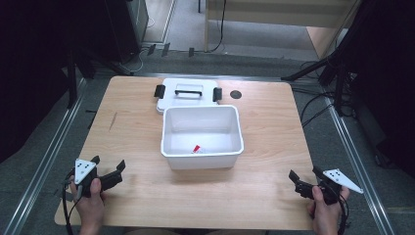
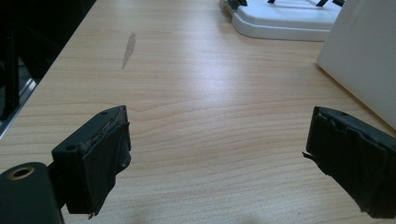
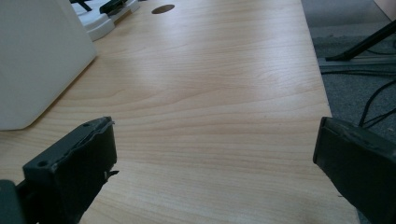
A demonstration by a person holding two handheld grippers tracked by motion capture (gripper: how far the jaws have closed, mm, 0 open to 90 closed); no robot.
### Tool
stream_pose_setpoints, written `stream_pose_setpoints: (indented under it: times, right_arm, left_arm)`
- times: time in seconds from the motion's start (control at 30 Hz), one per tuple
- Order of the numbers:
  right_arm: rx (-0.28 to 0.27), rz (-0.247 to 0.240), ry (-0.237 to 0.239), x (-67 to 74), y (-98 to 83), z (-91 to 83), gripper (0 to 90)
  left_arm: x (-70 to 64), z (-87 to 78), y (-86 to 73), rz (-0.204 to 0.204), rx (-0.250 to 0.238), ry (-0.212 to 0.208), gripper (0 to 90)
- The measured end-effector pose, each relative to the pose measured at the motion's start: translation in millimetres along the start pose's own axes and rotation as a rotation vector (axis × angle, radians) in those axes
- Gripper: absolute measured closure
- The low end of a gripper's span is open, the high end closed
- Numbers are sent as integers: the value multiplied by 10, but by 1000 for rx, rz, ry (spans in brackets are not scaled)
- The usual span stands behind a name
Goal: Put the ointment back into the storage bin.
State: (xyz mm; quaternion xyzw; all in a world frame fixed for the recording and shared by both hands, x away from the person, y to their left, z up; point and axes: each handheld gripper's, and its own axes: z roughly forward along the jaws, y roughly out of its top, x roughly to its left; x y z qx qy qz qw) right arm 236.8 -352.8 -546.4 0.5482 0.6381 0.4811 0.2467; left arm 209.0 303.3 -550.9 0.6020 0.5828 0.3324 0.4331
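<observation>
The open white rectangular plastic tub [image 1: 202,137] sits mid-table on the pale wooden table [image 1: 137,117], its lid [image 1: 188,93] touching at 12 o'clock. Left gripper [image 1: 107,166], jaws spread and empty, rests at the tub's 8 o'clock; right gripper [image 1: 304,177], likewise agape, at 4 o'clock, both well apart from it.

Your white plastic bin [image 1: 202,137] sits upright and open at the middle of the table, with a small red-and-white scrap [image 1: 196,149] lying on its floor near the front wall. Its white lid [image 1: 188,92], with black side clips and a handle, lies flat just behind it, touching the bin's far rim.
</observation>
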Motion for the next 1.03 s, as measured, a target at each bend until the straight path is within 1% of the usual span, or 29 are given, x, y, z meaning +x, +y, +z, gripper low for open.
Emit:
stream_pose_setpoints:
  times: [0.03,0.07,0.17,0.23,0.33,0.4,0.53,0.63,0.7,0.77,0.87,0.93,1.03]
  right_arm:
    - [0,-6,-3,7,-1,2,0]
    - [0,-12,-2,8,-1,3,0]
    - [-3,-11,-3,11,-3,-2,0]
    - [-3,-10,1,8,-3,-3,1]
    - [1,-9,-2,8,-1,3,1]
    - [2,-17,-6,13,-1,5,1]
    - [5,-16,-13,18,-1,7,1]
    - [8,-17,-18,22,0,10,1]
    - [15,-21,-20,24,3,17,1]
    - [18,-25,-16,32,3,18,1]
    - [17,-27,-15,34,2,15,12]
    - [15,-24,-18,31,1,13,17]
    - [20,-14,-9,16,5,18,17]
  left_arm:
    - [-3,3,1,1,3,0,21]
    - [-7,4,2,5,3,9,12]
    - [-10,2,0,7,-2,13,12]
    - [0,0,0,-4,-5,7,12]
    - [23,2,2,-18,3,-11,12]
    - [28,3,3,-21,5,-17,12]
    - [31,3,4,-19,10,-28,12]
    - [39,5,4,-26,10,-36,12]
    - [36,12,5,-30,13,-34,12]
    - [30,13,8,-22,22,-29,12]
    - [20,18,9,-15,23,-27,12]
    - [19,22,9,-15,25,-26,12]
    - [31,20,9,-27,24,-33,12]
